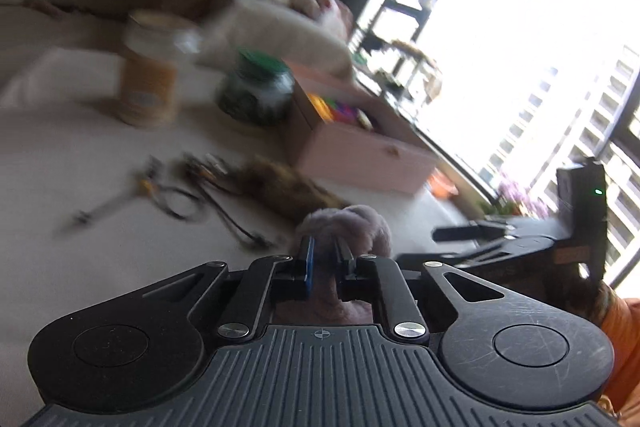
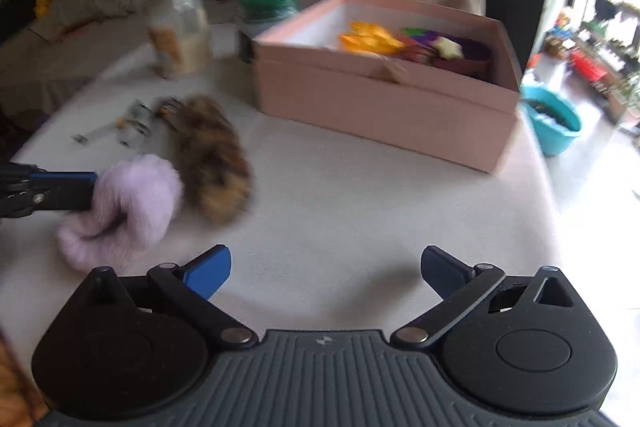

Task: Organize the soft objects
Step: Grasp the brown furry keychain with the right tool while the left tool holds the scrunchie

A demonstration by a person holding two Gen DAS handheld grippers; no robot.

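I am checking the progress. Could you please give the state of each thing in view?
left gripper: shut on the lilac fluffy piece
right gripper: open, empty
pink box: open, colourful items inside
brown fur tail: lying on table
green-lidded jar: closed

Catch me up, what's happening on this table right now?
A person is sorting soft things by hand-held claws. The left claw is shut on a fluffy lilac fur piece at the near left of the white table. The right claw hangs open and empty. A brown mottled fur tail lies beside it; the open pink cardboard box already holds colourful items.
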